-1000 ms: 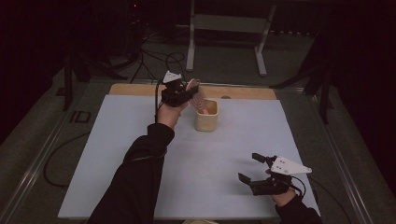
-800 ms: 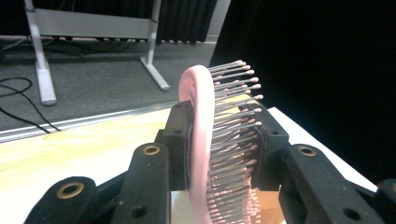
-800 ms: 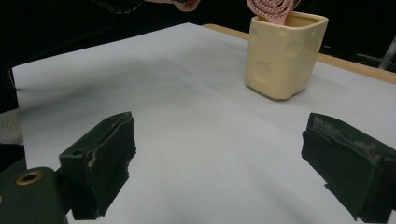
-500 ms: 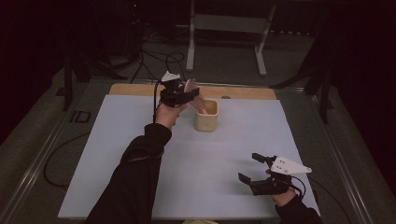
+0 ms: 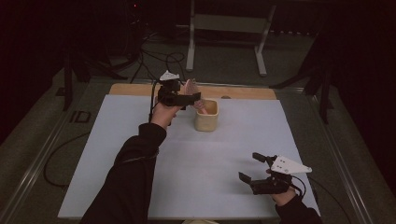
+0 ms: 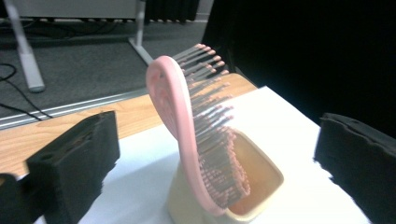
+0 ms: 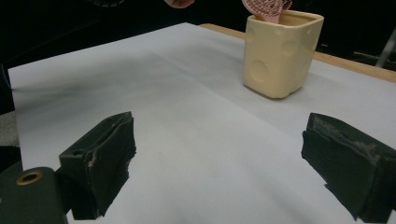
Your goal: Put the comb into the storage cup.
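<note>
A pink hairbrush (image 6: 187,135) stands handle-down in a cream cup (image 6: 271,179) at the back middle of the white mat (image 5: 233,144), its bristled head sticking up and leaning. My left gripper (image 5: 189,94) hovers at the brush head (image 5: 190,87) beside the cup (image 5: 206,116). Its jaws have just been opening and stand wide, with the brush between them and neither pad touching it. My right gripper (image 5: 251,167) rests open and holding nothing near the front right. From there the cup (image 7: 280,56) with the brush (image 7: 266,8) in it shows far ahead.
A wooden strip (image 5: 243,92) runs along the table's far edge behind the cup. A metal stand (image 5: 224,28) and cables (image 5: 154,56) lie on the floor beyond. Bare mat stretches between the cup and my right gripper.
The left jaws have opened off the hairbrush, which now stands in the cup on its own. Neither hand has shifted.
</note>
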Demonstrator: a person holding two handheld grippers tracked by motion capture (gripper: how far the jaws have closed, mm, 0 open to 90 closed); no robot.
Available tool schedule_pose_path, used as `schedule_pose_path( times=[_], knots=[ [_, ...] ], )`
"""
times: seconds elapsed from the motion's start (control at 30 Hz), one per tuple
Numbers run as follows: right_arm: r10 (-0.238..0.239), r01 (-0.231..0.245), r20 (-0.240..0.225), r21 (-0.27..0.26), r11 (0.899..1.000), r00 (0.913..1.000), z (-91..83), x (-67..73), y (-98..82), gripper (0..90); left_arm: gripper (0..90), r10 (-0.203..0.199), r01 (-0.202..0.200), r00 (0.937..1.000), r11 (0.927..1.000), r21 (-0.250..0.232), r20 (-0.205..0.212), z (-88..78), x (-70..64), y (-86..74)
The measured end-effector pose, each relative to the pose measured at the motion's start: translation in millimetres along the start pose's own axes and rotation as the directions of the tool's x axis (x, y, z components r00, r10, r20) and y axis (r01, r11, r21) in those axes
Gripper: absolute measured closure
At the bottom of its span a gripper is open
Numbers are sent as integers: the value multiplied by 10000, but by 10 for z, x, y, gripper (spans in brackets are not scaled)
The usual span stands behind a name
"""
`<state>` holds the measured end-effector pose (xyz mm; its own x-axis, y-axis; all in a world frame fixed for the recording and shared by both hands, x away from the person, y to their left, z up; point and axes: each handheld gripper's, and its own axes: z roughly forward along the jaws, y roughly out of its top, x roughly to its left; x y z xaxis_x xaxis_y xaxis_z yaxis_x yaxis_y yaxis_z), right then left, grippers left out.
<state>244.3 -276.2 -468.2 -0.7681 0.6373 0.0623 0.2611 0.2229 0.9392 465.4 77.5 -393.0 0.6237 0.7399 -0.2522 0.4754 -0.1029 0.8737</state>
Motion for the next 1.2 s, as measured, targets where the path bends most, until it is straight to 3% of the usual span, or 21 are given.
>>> schedule_pose_path(
  times=[0.2, 0.8, 1.2],
  knots=[
    [-14, 14, 12, 13, 10000, 10000, 1, 3, 3, 93, 1, -81, 82, 9996, 10000, -42, 253, -74, 40, 1],
    [-83, 83, -17, 57, 9999, 10000, 12, 6, 8, 93, 0, 681, -696, 9921, 9975, 103, 1058, -294, 63, 2],
    [-84, 84, -52, 48, 10000, 10000, 17, 9, 18, 93, 0, 925, -947, 9856, 9955, 86, 1413, -423, 62, -41]
  ],
)
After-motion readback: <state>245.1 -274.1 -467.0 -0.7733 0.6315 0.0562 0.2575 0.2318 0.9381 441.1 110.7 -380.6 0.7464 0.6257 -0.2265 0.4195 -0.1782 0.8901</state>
